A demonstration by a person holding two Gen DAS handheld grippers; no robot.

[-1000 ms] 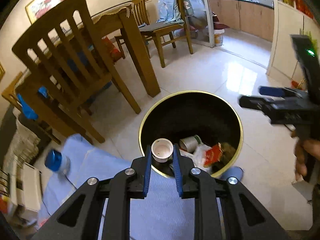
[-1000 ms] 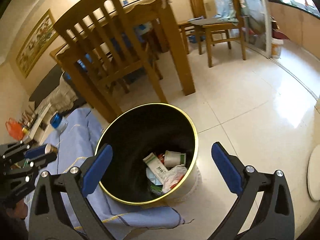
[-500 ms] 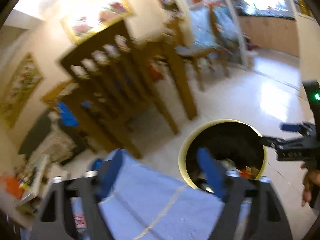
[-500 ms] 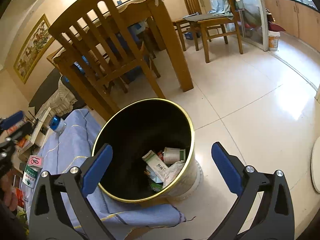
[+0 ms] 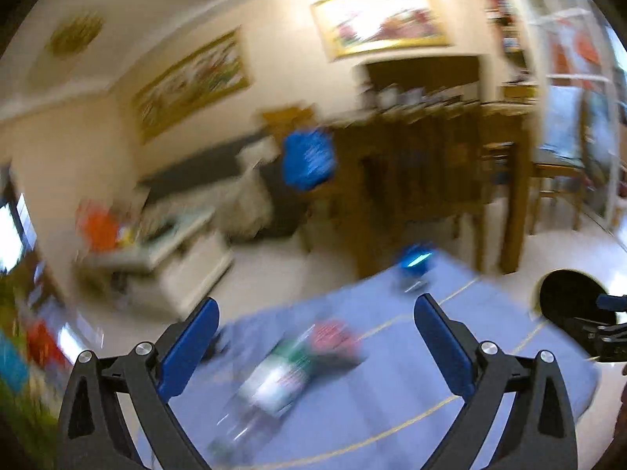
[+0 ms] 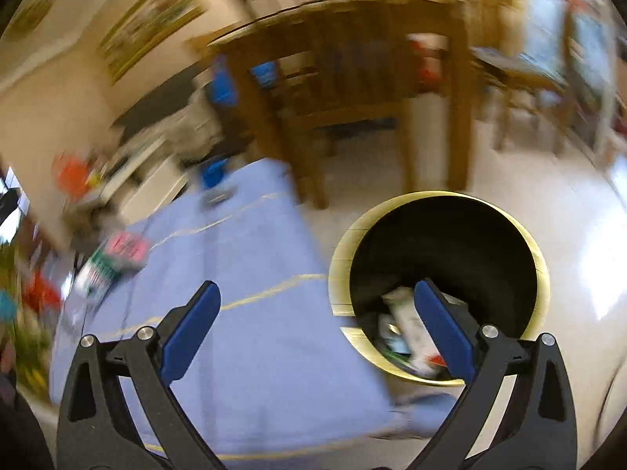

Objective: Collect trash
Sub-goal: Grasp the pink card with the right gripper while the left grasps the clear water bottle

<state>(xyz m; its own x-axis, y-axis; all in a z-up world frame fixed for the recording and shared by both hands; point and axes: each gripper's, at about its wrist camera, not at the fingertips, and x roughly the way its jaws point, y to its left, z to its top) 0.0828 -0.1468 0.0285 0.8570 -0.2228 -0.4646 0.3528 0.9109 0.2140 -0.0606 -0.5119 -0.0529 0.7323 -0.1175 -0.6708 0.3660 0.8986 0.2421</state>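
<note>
Left gripper (image 5: 316, 342), lower centre of the left wrist view: its jaws have just been opening and now stand wide apart with nothing between them, apparently lined up on the blurred green-and-pink carton (image 5: 292, 368) lying on the blue cloth (image 5: 392, 391). Right gripper (image 6: 315, 331): jaws apart, empty. Black bin (image 6: 439, 250), lower right of the right wrist view, beside the cloth, holds cartons and wrappers (image 6: 407, 327).
</note>
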